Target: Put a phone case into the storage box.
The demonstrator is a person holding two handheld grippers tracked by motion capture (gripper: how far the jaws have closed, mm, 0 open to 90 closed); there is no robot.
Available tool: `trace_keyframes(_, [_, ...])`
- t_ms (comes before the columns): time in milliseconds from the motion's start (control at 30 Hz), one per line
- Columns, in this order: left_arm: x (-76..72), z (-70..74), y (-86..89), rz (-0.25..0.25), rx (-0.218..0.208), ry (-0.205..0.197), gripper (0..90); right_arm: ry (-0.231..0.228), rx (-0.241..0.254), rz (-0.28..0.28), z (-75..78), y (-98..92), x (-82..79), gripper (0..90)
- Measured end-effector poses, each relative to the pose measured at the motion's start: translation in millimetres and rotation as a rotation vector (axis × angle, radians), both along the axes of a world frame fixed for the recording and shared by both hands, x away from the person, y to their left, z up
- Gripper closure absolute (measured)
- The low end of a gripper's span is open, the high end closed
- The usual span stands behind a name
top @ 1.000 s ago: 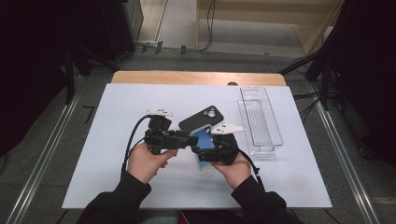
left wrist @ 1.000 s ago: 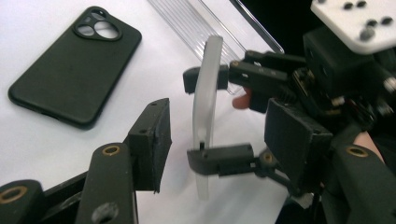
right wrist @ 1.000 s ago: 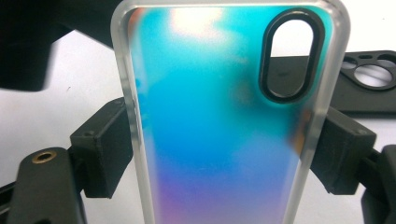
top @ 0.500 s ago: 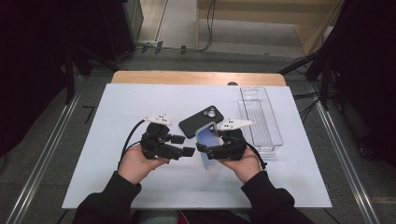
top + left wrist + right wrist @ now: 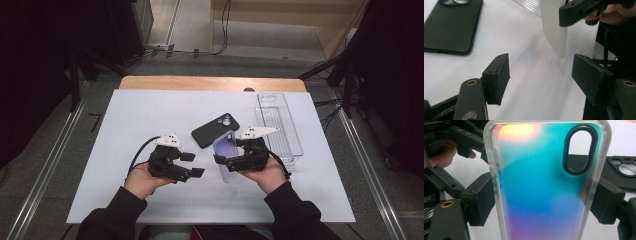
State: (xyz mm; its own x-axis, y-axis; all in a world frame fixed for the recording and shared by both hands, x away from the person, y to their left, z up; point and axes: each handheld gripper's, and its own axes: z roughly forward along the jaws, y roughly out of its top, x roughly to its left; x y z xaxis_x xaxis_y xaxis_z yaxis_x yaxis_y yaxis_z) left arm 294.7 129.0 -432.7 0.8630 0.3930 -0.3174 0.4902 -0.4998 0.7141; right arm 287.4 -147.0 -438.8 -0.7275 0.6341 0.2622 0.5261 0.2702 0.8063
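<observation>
My right gripper (image 5: 229, 161) is shut on an iridescent translucent phone case (image 5: 225, 146) and holds it on edge just above the white table (image 5: 125, 120). In the right gripper view both pads press the long sides of the case (image 5: 541, 182). My left gripper (image 5: 194, 165) sits a short way to its left, apart from the case. Its jaws have just been opening, and in the left gripper view my left gripper (image 5: 540, 72) stands open with nothing between its pads. The case's pale corner (image 5: 555, 30) hangs beyond them. A black phone case (image 5: 216, 130) lies flat behind both grippers.
A clear plastic tray (image 5: 280, 125) lies at the right of the table, close behind the right hand. The black case (image 5: 449, 25) lies far left in the left gripper view. A wooden strip (image 5: 210, 83) runs along the far edge.
The two grippers were together at the iridescent case. The left one has let go and drawn away to the left and down; the right one has carried the case slightly right.
</observation>
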Motion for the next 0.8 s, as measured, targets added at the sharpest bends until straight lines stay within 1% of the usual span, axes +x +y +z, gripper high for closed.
trace_keyframes(133, [-1.7, -6.8, 8.6, -0.015, 0.004, -0.014, 31.0, -0.001, 0.006, 0.017, 1.0, -1.9, -0.5, 15.9])
trace_keyframes(200, [-3.2, -10.0, 13.5, -0.012, 0.002, -0.015, 31.0, -0.003, 0.013, 0.027, 1.8, -2.2, -0.9, 15.9])
trace_keyframes(400, [-7.4, -18.3, 27.4, -0.005, 0.04, -0.012, 31.0, -0.004, 0.007, 0.044, 3.7, -3.8, -0.9, 16.0])
trace_keyframes(467, [-9.3, -19.8, 30.3, -0.008, 0.044, -0.005, 31.0, 0.001, 0.01, 0.043, 4.4, -5.0, -0.9, 16.0])
trace_keyframes(600, [-12.4, -22.5, 34.1, -0.015, 0.059, -0.009, 31.0, 0.002, 0.008, 0.042, 5.3, -7.8, 0.0, 15.9])
trace_keyframes(767, [-14.5, -24.8, 40.9, -0.005, 0.061, 0.007, 31.0, 0.006, 0.01, 0.033, 8.3, -12.1, -0.2, 15.9])
trace_keyframes(800, [-15.0, -25.0, 42.3, -0.001, 0.068, 0.008, 31.0, 0.007, 0.01, 0.03, 9.1, -13.3, -0.2, 15.9])
